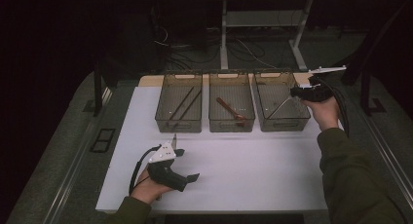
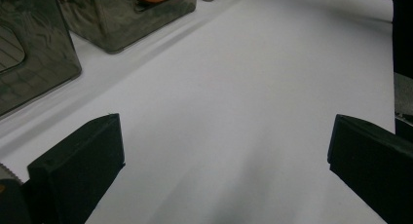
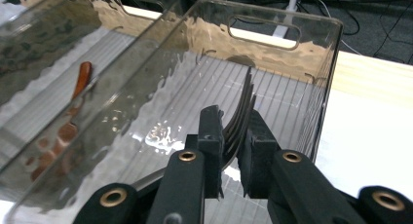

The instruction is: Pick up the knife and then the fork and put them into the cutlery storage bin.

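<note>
Metal fork [image 3: 238,121] clamped in right tongs [image 3: 233,151] over clear ribbed bin [image 3: 272,19]; left tongs [image 2: 219,170] gape.

A dark metal fork [image 3: 241,118] is pinched between the right gripper's [image 3: 232,153] jaws, tines pointing up and away past the jaw tips, handle running back beneath them. It hangs inside a clear smoky bin [image 3: 311,29] with a ribbed floor; that bin's handle-slot wall stands beyond the jaws.

High view overhead facing forward, both claw views close, sharing bins [image 1: 231,109]
</note>
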### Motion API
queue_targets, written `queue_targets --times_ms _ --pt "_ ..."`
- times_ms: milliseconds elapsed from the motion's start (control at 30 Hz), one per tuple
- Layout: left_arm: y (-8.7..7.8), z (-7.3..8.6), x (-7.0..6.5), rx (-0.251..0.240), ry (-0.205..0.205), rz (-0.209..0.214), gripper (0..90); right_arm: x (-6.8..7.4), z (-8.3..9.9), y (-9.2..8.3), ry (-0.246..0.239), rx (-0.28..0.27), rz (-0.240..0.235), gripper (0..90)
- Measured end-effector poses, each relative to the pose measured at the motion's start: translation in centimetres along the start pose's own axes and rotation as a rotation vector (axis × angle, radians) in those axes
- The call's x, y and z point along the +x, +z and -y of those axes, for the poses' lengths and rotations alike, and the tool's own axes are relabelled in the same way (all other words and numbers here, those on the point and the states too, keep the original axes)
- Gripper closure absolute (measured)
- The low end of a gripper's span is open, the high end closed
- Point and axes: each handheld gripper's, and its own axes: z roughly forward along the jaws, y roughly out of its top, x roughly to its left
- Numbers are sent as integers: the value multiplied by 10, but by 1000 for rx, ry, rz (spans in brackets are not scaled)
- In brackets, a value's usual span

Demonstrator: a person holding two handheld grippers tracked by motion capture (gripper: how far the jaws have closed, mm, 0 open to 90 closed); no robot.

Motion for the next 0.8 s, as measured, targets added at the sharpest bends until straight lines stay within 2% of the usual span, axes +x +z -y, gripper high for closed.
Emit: queue_targets --times_ms 200,267,300,333,500,600,633,700,800 --pt "2 0 -1 7 6 9 0 -4 4 13 14 26 21 769" --pt "2 0 -1 8 5 9 0 -4 4 17 -7 45 42 748" --pt "2 0 -1 8 5 9 0 -4 4 18 -16 53 53 717" --pt "2 0 -1 8 5 9 0 -3 5 20 -23 54 61 647" --pt "2 0 -1 8 5 8 0 -5 5 18 -28 33 101 510" --pt "2 0 -1 10 10 8 0 -8 4 15 -27 22 101 445" --pt "2 0 -1 12 11 8 0 -8 4 13 -24 18 113 436" --pt "2 0 -1 12 10 8 0 -10 4 11 -18 8 97 422" --pt "2 0 -2 11 10 7 0 -10 4 7 -26 0 99 392"
